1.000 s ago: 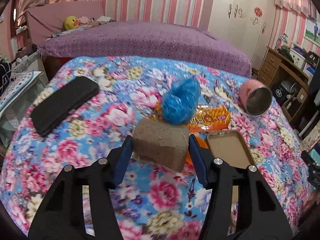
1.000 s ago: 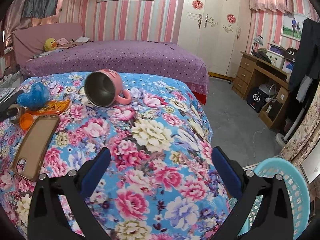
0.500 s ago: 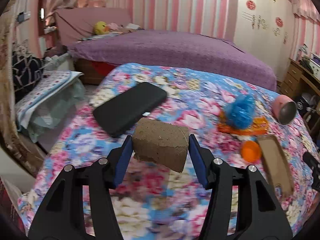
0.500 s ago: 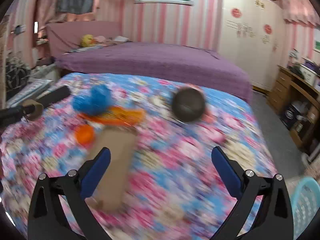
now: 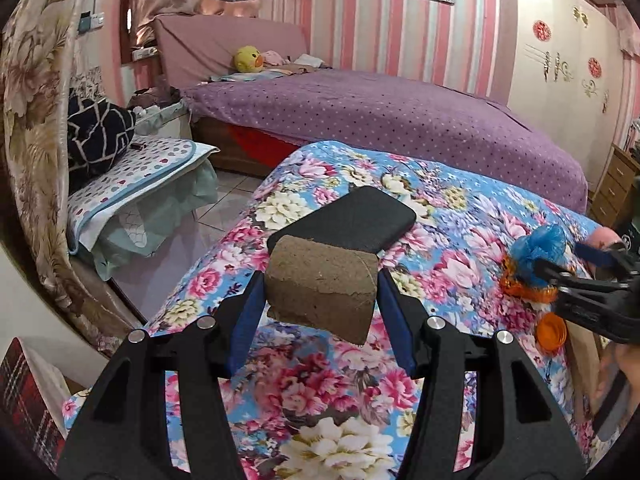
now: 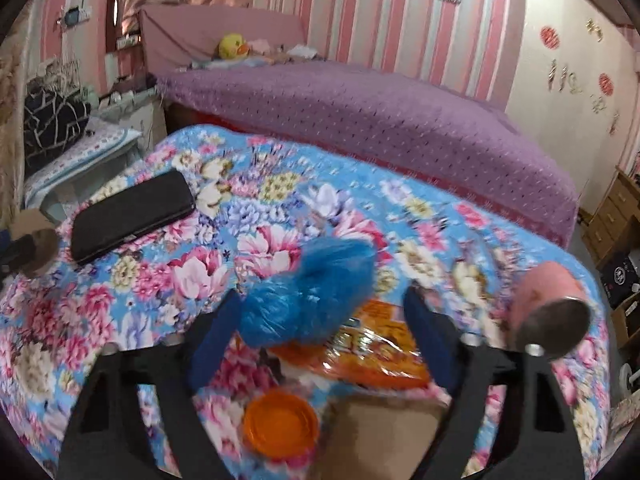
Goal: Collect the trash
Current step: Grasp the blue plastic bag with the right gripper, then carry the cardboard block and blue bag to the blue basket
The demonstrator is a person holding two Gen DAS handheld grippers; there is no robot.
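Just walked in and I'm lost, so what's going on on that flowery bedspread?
A person is collecting trash with two handheld grippers. The left gripper is clamped on a flattened cardboard roll, lifted above the bedspread. The right gripper is closing around a crumpled blue plastic bag lying on an orange wrapper. An orange cap, a black case and a pink cup lie untouched.

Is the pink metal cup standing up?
No, the pink metal cup lies on its side on the flowery blue blanket, its open mouth facing sideways.
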